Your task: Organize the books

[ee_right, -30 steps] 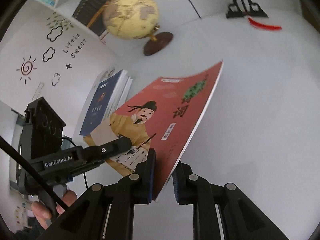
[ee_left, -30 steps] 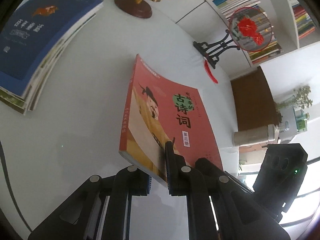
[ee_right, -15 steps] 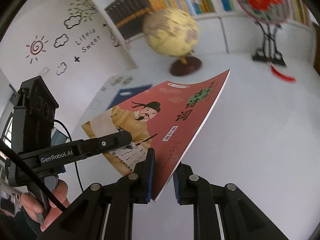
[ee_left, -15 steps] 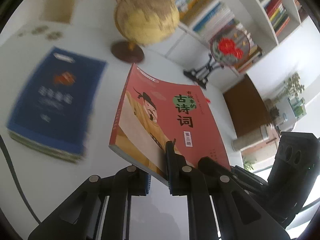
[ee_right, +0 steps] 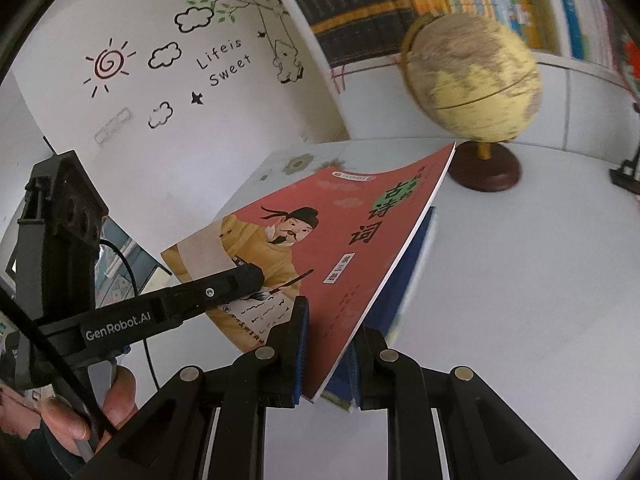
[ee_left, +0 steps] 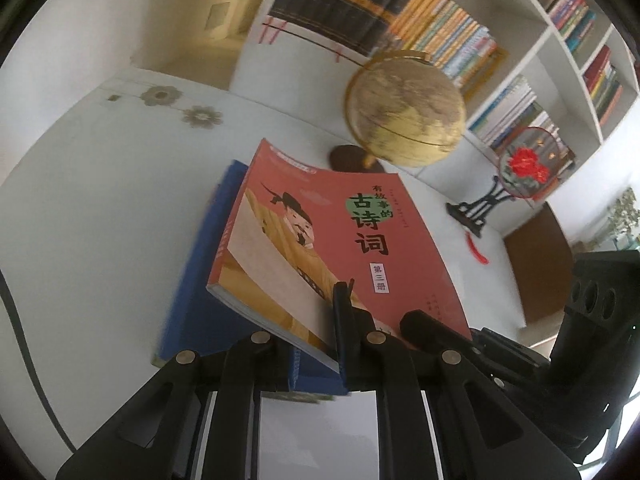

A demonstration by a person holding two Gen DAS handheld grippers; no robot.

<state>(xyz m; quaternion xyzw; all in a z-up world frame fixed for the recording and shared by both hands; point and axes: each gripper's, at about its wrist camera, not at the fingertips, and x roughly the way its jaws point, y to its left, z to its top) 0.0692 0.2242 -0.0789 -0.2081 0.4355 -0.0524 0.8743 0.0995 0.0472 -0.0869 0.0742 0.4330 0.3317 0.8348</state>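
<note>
A red paperback (ee_left: 340,236) with a robed man and Chinese title is held in the air by both grippers. My left gripper (ee_left: 316,344) is shut on its near edge. My right gripper (ee_right: 328,360) is shut on its near corner, and the book shows there too (ee_right: 320,248). The book hangs tilted just above a blue book stack (ee_left: 200,280) on the white table; a strip of that stack shows in the right wrist view (ee_right: 404,292). The left gripper's finger (ee_right: 224,288) lies on the cover.
A yellow globe (ee_left: 404,112) on a brown base stands behind the books, also in the right wrist view (ee_right: 472,80). A round red-flower fan on a black stand (ee_left: 520,168) is to the right. Bookshelves (ee_left: 440,36) line the back wall. White table (ee_left: 100,200).
Both grippers have carried the red book left and back across the table. It now hangs over the blue stack, which earlier lay far to the left.
</note>
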